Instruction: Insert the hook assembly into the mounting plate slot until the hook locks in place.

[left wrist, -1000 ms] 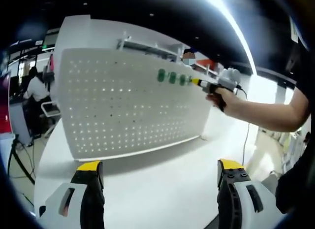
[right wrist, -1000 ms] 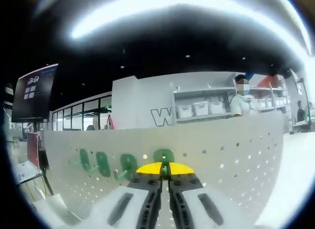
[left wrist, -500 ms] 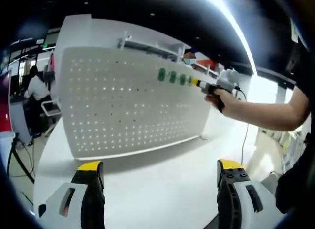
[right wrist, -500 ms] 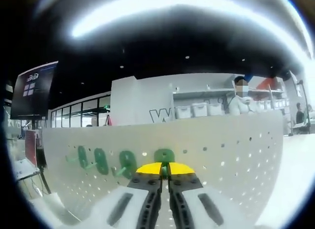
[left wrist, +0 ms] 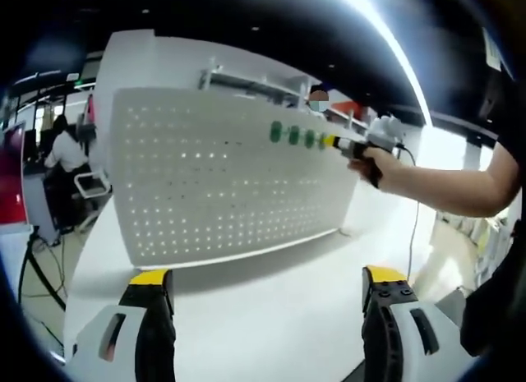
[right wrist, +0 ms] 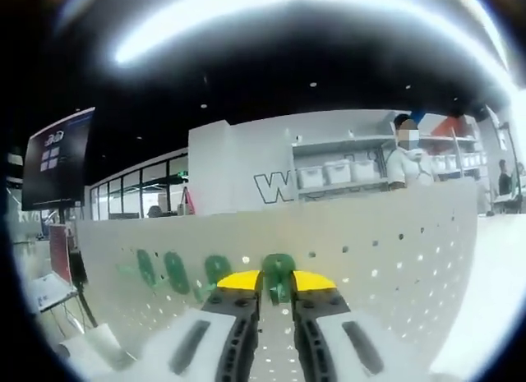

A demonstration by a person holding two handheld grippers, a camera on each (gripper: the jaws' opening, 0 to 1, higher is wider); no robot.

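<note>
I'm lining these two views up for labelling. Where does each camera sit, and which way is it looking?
Left gripper view: rides the left tongs, held back over the white table, facing the pegboard; the person's forearm and right tongs enter from the right.
Right gripper view: rides the right tongs, close against the pegboard, their tips astride a green hook.
Shared: the pegboard and its row of green hooks.

A: What's around the white tabletop (left wrist: 271, 300)?
B: A dark ceiling with a long bright light strip (right wrist: 271, 25). Behind stands a white wall (right wrist: 238, 172) carrying shelves with white bins (right wrist: 337, 172).
A: And to the side?
B: A dark monitor (right wrist: 57, 156) on a stand, glass windows (right wrist: 140, 197) beyond it, and a seated person (left wrist: 64, 152) at a far desk
</note>
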